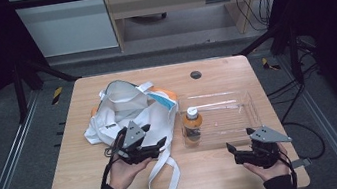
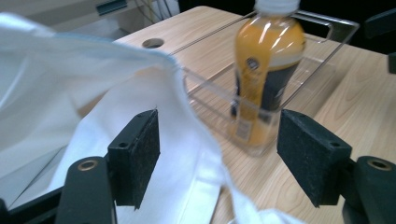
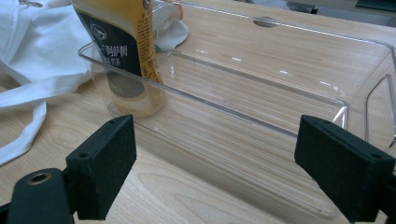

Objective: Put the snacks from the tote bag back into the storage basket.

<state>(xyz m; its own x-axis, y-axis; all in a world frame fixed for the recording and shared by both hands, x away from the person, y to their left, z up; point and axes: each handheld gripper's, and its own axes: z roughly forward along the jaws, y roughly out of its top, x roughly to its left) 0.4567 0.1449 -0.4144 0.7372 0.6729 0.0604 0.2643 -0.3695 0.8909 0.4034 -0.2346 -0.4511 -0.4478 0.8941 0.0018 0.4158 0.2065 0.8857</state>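
Observation:
A white cloth tote bag [image 1: 125,108] lies on the left half of the wooden table, its long strap [image 1: 164,178] looping toward the front edge. A clear plastic tray [image 1: 233,115] sits right of it. An orange juice bottle [image 1: 192,126] with a white cap stands upright in the tray's left end. My left gripper [image 1: 155,136] hovers open over the bag's lower right part. In the left gripper view, white fabric [image 2: 187,177] lies between the jaws and the bottle [image 2: 266,60] stands ahead. My right gripper [image 1: 240,140] is open just in front of the tray [image 3: 261,107], with nothing between its jaws.
A round cable hole [image 1: 196,74] sits in the table near its far edge. Something orange [image 1: 169,93] shows under the bag's right side. Bare wood [image 1: 218,173] lies between my hands. Beyond the table are shelving and cables.

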